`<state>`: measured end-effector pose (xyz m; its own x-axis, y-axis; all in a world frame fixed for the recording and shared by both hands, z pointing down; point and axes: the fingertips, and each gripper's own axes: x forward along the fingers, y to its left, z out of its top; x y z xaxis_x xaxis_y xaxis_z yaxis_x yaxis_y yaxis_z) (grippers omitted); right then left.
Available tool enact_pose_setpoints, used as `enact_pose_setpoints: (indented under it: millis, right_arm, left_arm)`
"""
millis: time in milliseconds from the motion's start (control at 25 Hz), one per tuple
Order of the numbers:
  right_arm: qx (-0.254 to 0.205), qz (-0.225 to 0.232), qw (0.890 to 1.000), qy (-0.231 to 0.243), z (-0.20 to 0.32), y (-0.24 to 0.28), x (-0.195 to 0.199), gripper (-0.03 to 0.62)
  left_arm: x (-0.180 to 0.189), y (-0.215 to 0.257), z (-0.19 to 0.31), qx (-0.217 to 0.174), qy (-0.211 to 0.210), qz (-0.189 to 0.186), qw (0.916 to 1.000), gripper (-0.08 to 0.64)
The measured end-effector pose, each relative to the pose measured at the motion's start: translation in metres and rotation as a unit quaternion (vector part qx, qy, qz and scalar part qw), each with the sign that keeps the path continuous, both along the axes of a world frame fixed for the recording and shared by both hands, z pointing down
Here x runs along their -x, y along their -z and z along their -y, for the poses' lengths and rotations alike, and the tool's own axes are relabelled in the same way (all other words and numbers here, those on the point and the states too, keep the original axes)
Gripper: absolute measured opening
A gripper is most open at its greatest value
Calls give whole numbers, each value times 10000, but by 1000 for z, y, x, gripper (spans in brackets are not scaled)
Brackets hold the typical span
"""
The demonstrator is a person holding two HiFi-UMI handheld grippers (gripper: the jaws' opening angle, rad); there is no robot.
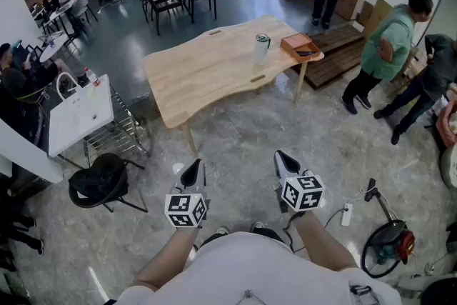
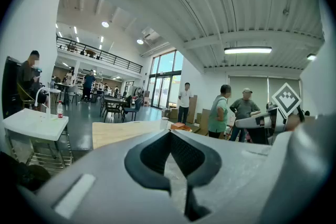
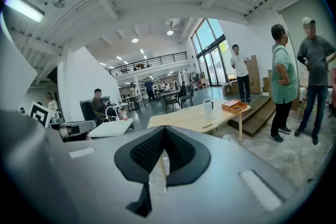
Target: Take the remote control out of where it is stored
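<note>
An open orange box (image 1: 298,45) lies at the right end of a light wooden table (image 1: 207,71), with a dark flat thing in it (image 1: 305,53) that may be the remote control. A steel tumbler (image 1: 262,48) stands just left of the box. Both grippers hover low in front of me, well short of the table. My left gripper (image 1: 193,169) is shut with nothing in it, and so is my right gripper (image 1: 283,159). In the right gripper view, the box (image 3: 234,106) and tumbler (image 3: 208,107) show far beyond the closed jaws (image 3: 164,131). The left gripper's jaws (image 2: 169,136) also meet.
A white cart (image 1: 80,114) and a black stool (image 1: 100,178) stand to the left. At the right are two people (image 1: 389,46) and a low wooden platform (image 1: 343,53). A red-black machine (image 1: 389,243) and a power strip (image 1: 347,214) lie on the floor near me.
</note>
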<state>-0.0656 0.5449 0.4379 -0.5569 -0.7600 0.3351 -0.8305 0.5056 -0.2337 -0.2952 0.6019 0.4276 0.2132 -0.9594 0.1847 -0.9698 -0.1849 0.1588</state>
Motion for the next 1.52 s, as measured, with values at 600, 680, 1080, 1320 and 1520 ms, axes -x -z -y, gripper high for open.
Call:
enact_pose_setpoints:
  millis: [600, 680, 1080, 1320, 1520]
  right_arm:
    - [-210, -99, 9997, -78, -5, 8, 12, 28]
    - [-285, -145, 9995, -80, -6, 9, 14, 28]
    - [-173, -109, 9995, -236, -18, -1, 31, 28]
    - [-25, -54, 9984, -556, -23, -9, 29, 28]
    - [22, -112, 9964, -840, -22, -15, 14, 28]
  left_arm:
    - [11, -1, -5, 4, -78, -68, 9999, 0]
    - [13, -2, -5, 1, -91, -79, 9999, 0]
    - [33, -9, -15, -22, -211, -145, 9997, 0]
    - [38, -17, -12, 20, -429, -160, 9989, 0]
    - [26, -25, 3, 91, -736, -194, 9971, 0]
